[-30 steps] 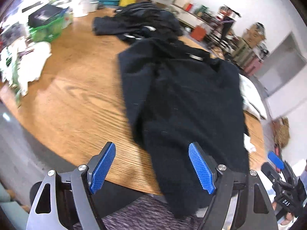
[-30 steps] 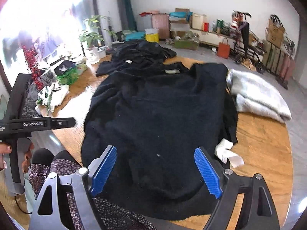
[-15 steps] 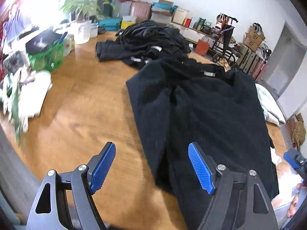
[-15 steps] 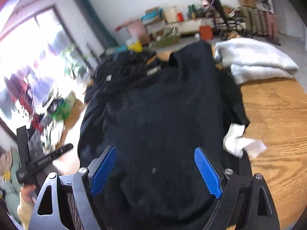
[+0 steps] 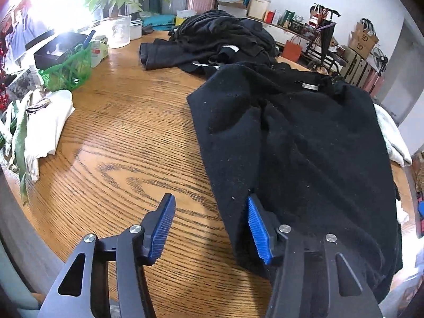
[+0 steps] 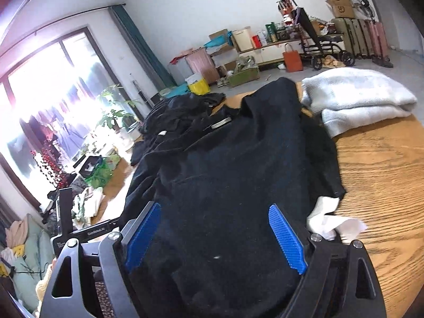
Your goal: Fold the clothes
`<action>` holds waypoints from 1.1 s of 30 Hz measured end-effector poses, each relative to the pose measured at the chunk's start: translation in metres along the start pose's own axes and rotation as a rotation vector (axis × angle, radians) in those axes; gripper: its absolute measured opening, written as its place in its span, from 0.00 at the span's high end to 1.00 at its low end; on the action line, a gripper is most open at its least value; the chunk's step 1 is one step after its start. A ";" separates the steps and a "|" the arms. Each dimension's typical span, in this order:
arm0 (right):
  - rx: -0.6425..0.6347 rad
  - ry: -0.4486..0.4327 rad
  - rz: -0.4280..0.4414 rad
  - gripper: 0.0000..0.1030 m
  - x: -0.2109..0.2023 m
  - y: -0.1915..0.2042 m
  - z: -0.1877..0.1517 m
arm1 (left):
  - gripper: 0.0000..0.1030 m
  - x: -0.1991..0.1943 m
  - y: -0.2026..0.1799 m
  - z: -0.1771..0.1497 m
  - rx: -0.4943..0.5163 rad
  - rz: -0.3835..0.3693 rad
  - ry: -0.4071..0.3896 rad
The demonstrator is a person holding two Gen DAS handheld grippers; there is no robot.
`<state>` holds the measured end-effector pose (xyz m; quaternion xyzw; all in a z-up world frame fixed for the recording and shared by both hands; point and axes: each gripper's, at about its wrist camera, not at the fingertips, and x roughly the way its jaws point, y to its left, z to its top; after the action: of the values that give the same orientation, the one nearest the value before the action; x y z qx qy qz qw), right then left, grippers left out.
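Observation:
A black sweater [image 5: 304, 143] lies spread on the round wooden table [image 5: 127, 145], collar away from me; it also fills the right wrist view [image 6: 233, 185]. My left gripper [image 5: 209, 228] is open and low at the sweater's near left edge: one blue finger over bare wood, the other on the fabric. My right gripper [image 6: 214, 233] is open, low over the sweater's near hem, with cloth between the fingers. The left gripper's body [image 6: 79, 228] shows at the left of the right wrist view.
A heap of black clothes [image 5: 220, 39] lies at the table's far side. A folded pale sweater [image 6: 357, 100] sits far right. White tissue [image 6: 331, 220] lies by the sweater's right edge. A green basket [image 5: 66, 71], white cloth [image 5: 45, 127] and a potted plant [image 5: 116, 26] crowd the left.
Both grippers have moved forward and down toward the sweater's near end. The left one now straddles its left edge; the right view has tilted and come closer to the cloth.

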<state>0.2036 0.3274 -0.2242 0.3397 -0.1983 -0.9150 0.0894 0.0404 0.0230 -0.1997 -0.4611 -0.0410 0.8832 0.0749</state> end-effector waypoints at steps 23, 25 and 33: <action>-0.106 0.079 -0.008 0.15 0.004 0.028 -0.017 | 0.44 -0.007 -0.001 -0.016 -0.009 0.026 0.055; -0.111 0.086 -0.006 0.15 0.005 0.028 -0.018 | 0.44 -0.004 0.006 -0.016 -0.027 0.048 0.062; -0.105 0.113 0.004 0.15 0.013 0.027 -0.021 | 0.44 0.010 0.004 -0.016 -0.004 -0.004 0.089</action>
<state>0.2087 0.2931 -0.2348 0.3853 -0.1455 -0.9033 0.1198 0.0474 0.0206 -0.2172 -0.4999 -0.0402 0.8617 0.0774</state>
